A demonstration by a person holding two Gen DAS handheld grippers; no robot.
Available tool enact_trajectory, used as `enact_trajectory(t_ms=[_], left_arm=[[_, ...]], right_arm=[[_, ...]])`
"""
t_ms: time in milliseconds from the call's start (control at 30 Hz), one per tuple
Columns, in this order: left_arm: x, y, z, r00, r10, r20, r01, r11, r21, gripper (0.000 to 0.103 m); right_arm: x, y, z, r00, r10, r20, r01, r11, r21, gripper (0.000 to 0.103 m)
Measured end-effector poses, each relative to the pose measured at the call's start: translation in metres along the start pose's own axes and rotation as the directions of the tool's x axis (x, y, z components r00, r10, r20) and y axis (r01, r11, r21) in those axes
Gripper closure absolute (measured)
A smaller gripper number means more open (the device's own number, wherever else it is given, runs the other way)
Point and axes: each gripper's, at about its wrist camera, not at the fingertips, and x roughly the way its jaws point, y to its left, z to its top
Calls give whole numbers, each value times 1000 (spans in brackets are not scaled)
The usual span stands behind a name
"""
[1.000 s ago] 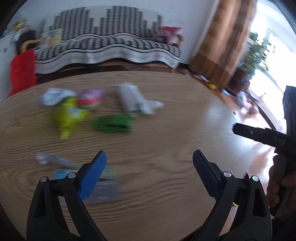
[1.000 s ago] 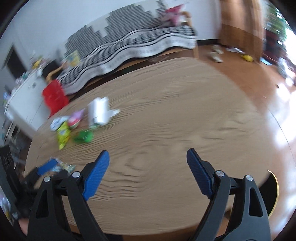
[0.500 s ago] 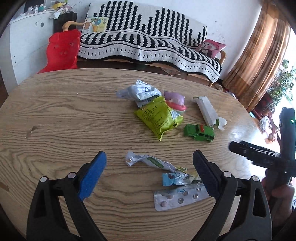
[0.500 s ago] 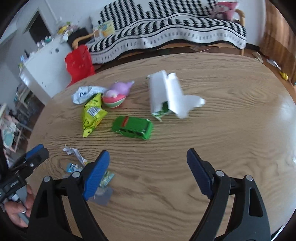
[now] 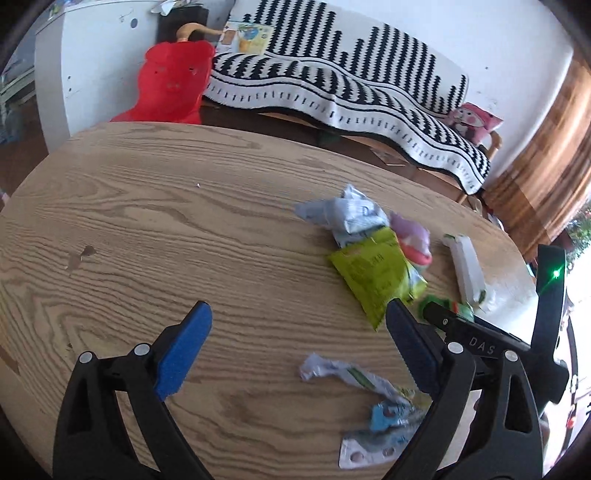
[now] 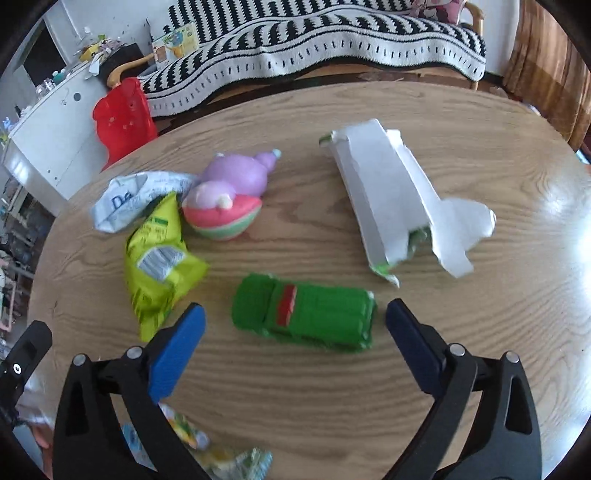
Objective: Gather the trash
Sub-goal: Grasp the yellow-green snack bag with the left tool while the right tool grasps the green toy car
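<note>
1. Left hand-held gripper (image 5: 297, 354): released, blue pads wide apart above the oval wood-grain tabletop (image 5: 155, 229), nothing between them but bare wood and the end of a twisted white-and-green wrapper (image 5: 343, 374).
2. Just right of that wrapper, partly hidden by the right-hand finger: a small crumpled blue wrapper (image 5: 388, 417) and a silver blister pack of pills (image 5: 364, 452), at the near edge.
3. Farther back, in one cluster: crumpled white-and-grey printed bag (image 6: 136, 197), touching a lime-green snack pouch (image 6: 159, 266), which lies against a soft purple, pink and green squishy toy (image 6: 225, 203).
4. Right hand-held gripper (image 6: 295, 326): released, jaws just widened, hanging over a green toy car with a red roof patch (image 6: 303, 314), which sits between the pads without touching either.
5. Beyond the car, to the right: torn flattened white cardboard carton with green print inside (image 6: 391, 203), apart from the cluster.
6. Behind the tabletop: red plastic stool (image 6: 123, 118) and black-and-white patterned sofa cover (image 6: 303, 33).
</note>
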Motion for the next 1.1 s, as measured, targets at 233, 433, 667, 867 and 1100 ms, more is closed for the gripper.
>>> enact_trajectory(t_ms=[233, 433, 667, 867, 1100], left_arm=[[22, -13, 12, 1000, 11, -15, -11, 999, -30, 11], [52, -44, 14, 999, 37, -40, -37, 999, -6, 11], [78, -76, 16, 996, 67, -52, -68, 998, -17, 10], [91, -85, 18, 986, 109, -123, -111, 994, -10, 10], [92, -79, 12, 982, 85, -168, -92, 995, -36, 48]], right_arm=[[-4, -1, 0, 1000, 6, 17, -6, 1000, -14, 25], [-42, -30, -13, 999, 38, 36, -38, 999, -15, 25], [-82, -57, -28, 995, 44, 92, -42, 999, -26, 25], [-105, -83, -37, 993, 34, 112, -32, 999, -19, 25], [-139, -118, -57, 990, 2, 141, -4, 1000, 17, 25]])
